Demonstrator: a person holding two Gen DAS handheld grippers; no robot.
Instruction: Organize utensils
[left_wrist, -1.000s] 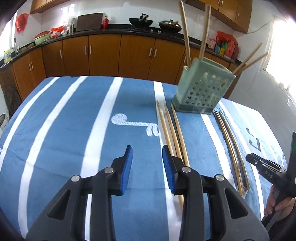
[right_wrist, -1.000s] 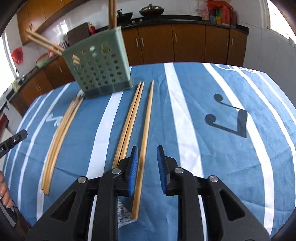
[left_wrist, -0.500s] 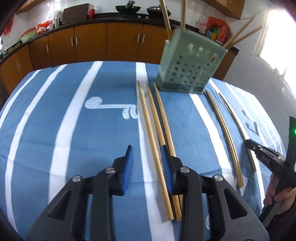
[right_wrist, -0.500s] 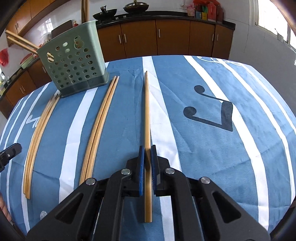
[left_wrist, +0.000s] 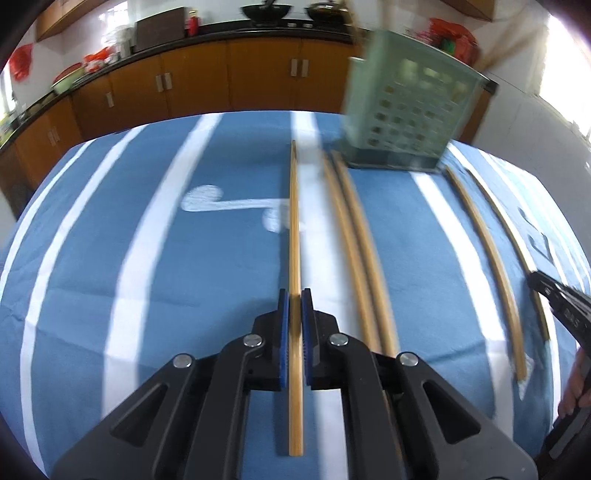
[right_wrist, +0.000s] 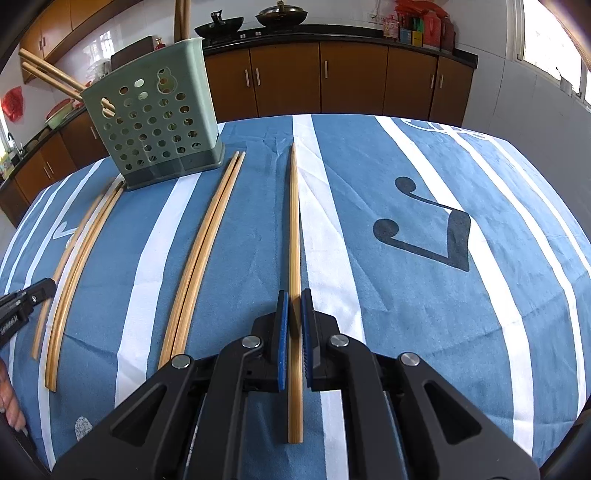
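L gripper (left_wrist: 294, 295) jaws pinch one chopstick (left_wrist: 294, 229) near its blunt end, well short of the green holder (left_wrist: 406, 110); R gripper (right_wrist: 294, 295) jaws likewise clamp a single chopstick (right_wrist: 294, 221). Other loose pairs (right_wrist: 203, 258) lie on the blue striped cloth (right_wrist: 406, 314) betw. grippers & holder, tips toward it. Holder stands upright at cloth's far edge w/ chopsticks (right_wrist: 48, 74) poking out its top.
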